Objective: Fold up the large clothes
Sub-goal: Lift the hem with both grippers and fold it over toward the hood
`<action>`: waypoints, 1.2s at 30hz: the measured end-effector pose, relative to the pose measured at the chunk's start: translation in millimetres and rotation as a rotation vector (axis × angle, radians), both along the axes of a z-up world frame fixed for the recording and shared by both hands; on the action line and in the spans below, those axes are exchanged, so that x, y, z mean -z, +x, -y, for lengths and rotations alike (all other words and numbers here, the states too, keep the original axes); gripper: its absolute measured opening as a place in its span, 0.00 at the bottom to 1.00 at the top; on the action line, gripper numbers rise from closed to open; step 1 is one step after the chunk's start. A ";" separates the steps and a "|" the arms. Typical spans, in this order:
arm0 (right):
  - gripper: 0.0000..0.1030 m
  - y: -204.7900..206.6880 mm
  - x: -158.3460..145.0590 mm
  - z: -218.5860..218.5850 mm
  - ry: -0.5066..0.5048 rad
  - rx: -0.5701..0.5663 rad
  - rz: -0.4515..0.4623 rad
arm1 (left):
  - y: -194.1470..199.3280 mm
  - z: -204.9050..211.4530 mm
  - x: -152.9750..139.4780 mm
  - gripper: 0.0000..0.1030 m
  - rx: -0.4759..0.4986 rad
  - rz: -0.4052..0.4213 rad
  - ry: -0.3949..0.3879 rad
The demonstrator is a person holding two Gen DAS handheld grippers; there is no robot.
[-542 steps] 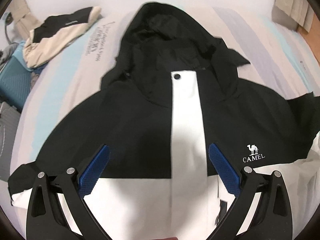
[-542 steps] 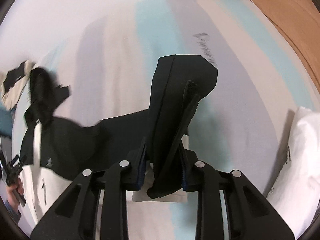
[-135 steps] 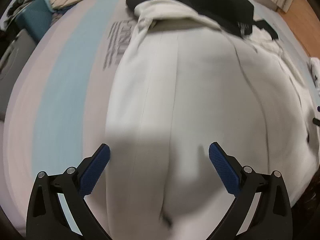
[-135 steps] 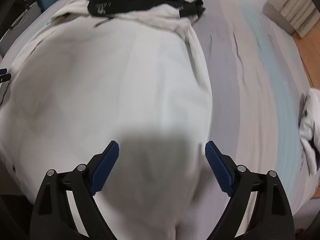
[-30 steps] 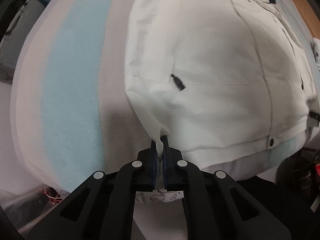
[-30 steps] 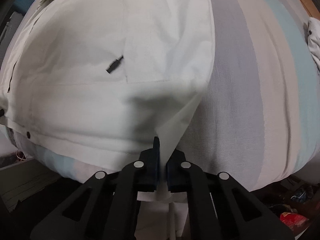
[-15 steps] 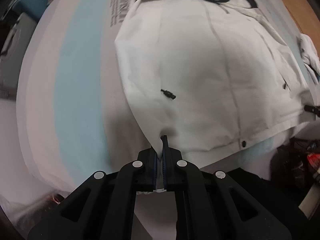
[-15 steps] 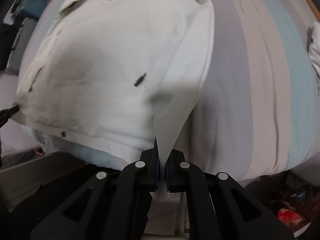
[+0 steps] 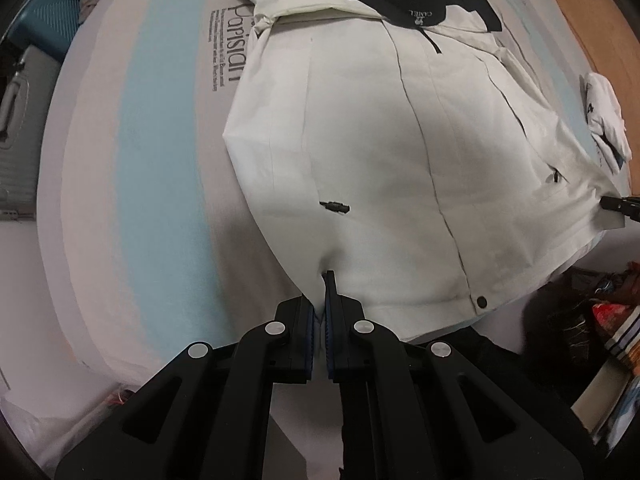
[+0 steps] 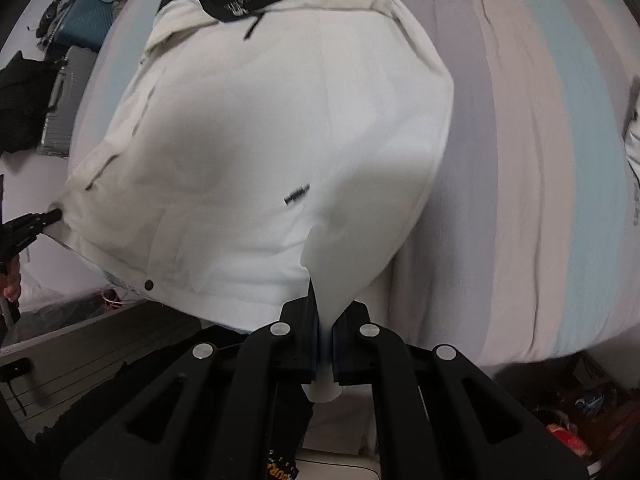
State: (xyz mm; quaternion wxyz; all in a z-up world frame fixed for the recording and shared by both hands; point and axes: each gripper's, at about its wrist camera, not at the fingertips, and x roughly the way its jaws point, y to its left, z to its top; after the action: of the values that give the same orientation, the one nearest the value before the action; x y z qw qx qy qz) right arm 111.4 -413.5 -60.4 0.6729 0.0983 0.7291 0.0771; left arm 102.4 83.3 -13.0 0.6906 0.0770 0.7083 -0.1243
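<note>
A white and black jacket (image 9: 400,152) lies on the striped bed, its black upper part folded over at the far end. My left gripper (image 9: 321,308) is shut on the jacket's near left hem corner, and the fabric rises in a peak into its pads. In the right wrist view the same jacket (image 10: 280,128) fills the middle, and my right gripper (image 10: 324,320) is shut on the near right hem corner, white cloth hanging through below the pads. Each gripper shows at the far hem in the other's view. The hem is lifted off the bed edge.
The bed sheet (image 9: 152,168) has blue, grey and beige stripes with printed text. A folded white garment (image 9: 606,116) lies at the bed's right side. A teal suitcase (image 10: 86,20) and a grey case (image 10: 60,108) stand beside the bed. Clutter (image 9: 600,312) lies on the floor.
Both grippers have risen with the hem corners held, so the bed and jacket look farther away. More of the black top part and the floor below the bed edge has come into view.
</note>
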 end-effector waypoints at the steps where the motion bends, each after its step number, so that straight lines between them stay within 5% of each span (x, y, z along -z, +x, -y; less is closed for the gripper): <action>1: 0.04 8.8 -2.0 3.9 0.022 0.001 -0.008 | 5.4 2.1 -4.1 0.03 -0.002 -0.004 0.007; 14: 0.04 113.5 -27.7 60.3 0.183 -0.004 -0.038 | 108.6 26.7 -44.9 0.03 -0.064 -0.017 0.053; 25: 0.03 207.4 -37.8 60.1 0.089 -0.003 0.025 | 199.1 23.1 -43.8 0.03 -0.051 0.046 0.033; 36: 0.03 333.2 -45.9 77.7 -0.016 0.056 0.105 | 335.1 10.8 -45.5 0.03 -0.038 0.159 0.037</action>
State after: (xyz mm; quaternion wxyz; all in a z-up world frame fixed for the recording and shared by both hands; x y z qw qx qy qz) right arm 444.6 -491.2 -14.6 0.7129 0.1091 0.6903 0.0573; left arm 437.4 72.5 32.5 0.7454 0.0859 0.6547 -0.0912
